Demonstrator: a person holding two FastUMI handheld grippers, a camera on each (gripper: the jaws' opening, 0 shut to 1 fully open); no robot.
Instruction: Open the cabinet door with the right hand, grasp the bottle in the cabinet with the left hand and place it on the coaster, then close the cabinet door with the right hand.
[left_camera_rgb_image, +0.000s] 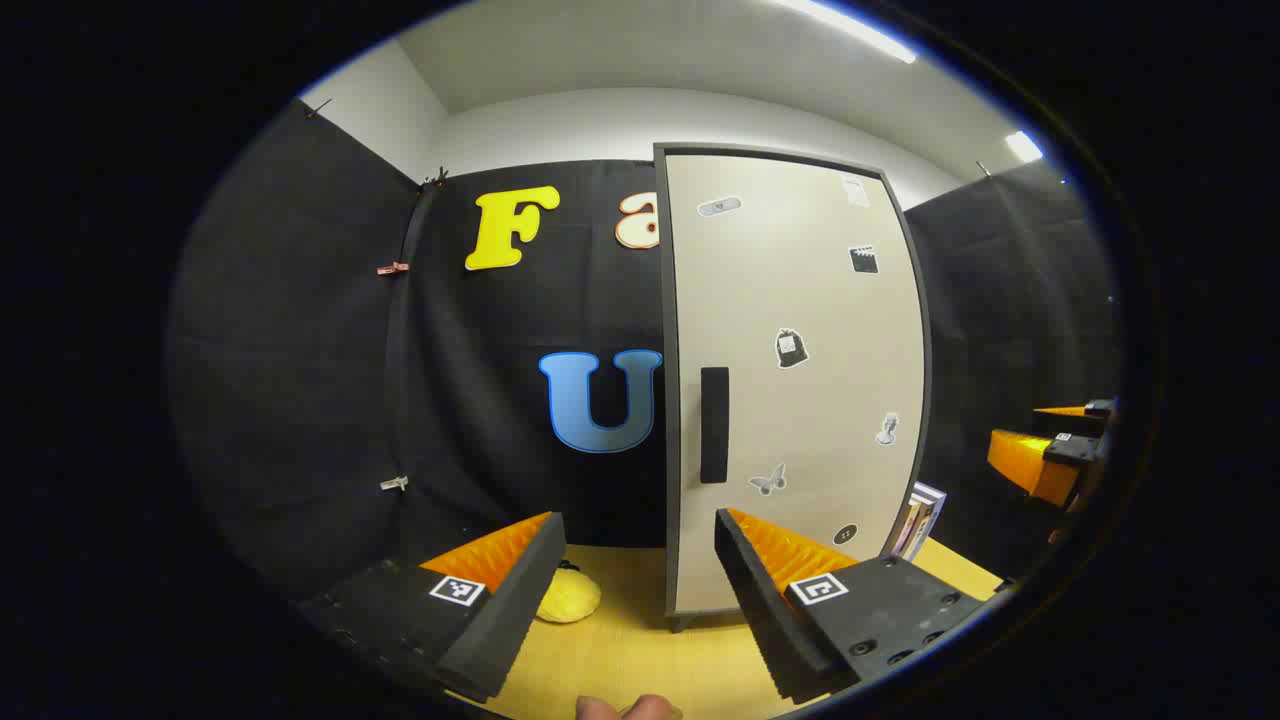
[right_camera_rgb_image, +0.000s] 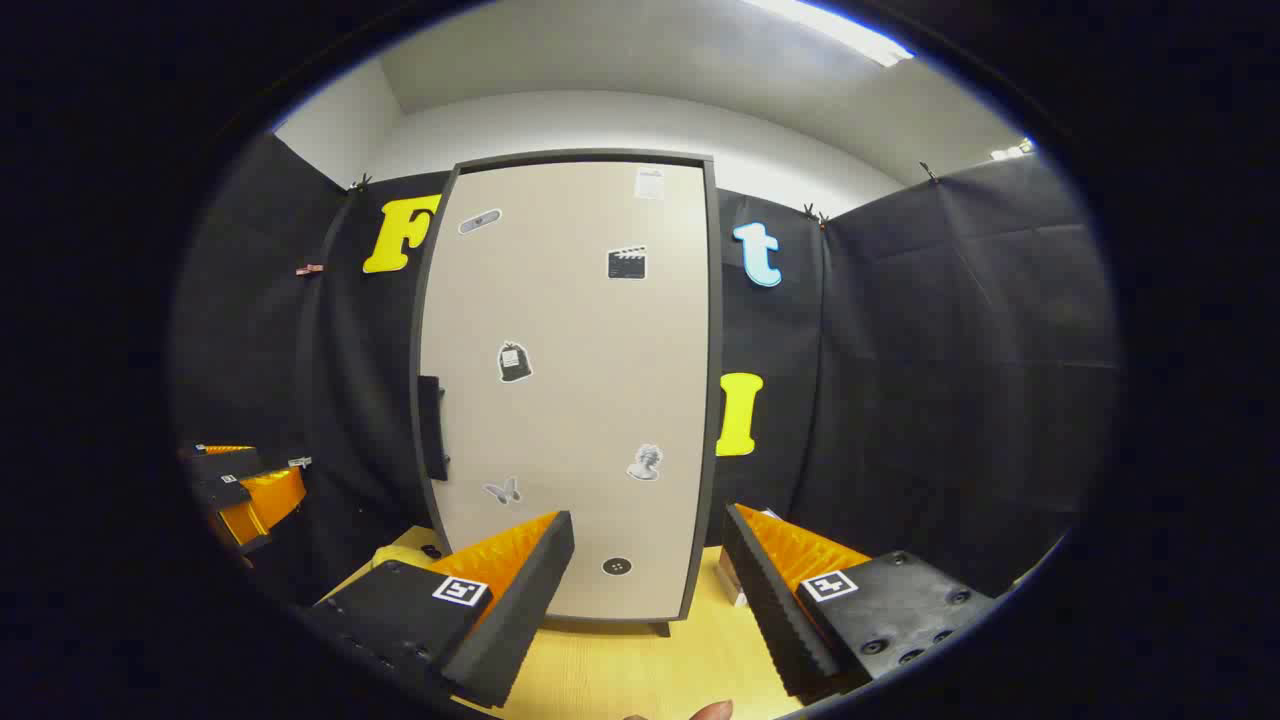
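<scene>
Facing a shut cabinet door (right_camera_rgb_image: 570, 390), with the right tool (right_camera_rgb_image: 648, 600) held low over the tabletop (right_camera_rgb_image: 620, 670), fingers spread wide and empty. Same for the left tool (left_camera_rgb_image: 640, 600): wide open, nothing between the fingers, aimed at the door's handle side.

Opening comes first, and looks not yet begun. Best done by bringing the right tool across to the dark vertical handle (right_camera_rgb_image: 432, 428) on the door's left edge, closing both fingers squarely around it, then pulling in an arc about the hinges on the far edge rather than straight back. Worth keeping the left tool clear of that swing, since it sits just in front of the handle (left_camera_rgb_image: 714, 425).

Bottle presumably behind the door; hidden for now. Coaster possibly the yellow round thing (left_camera_rgb_image: 568, 598) lying on the tabletop left of the cabinet, half hidden behind the left tool's finger — hard to be sure.

Farther off: books or boxes (left_camera_rgb_image: 920, 520) standing just beside the cabinet's right side, near enough to crowd the right tool's approach. Behind everything, black cloth booth wall (right_camera_rgb_image: 950, 380).
</scene>
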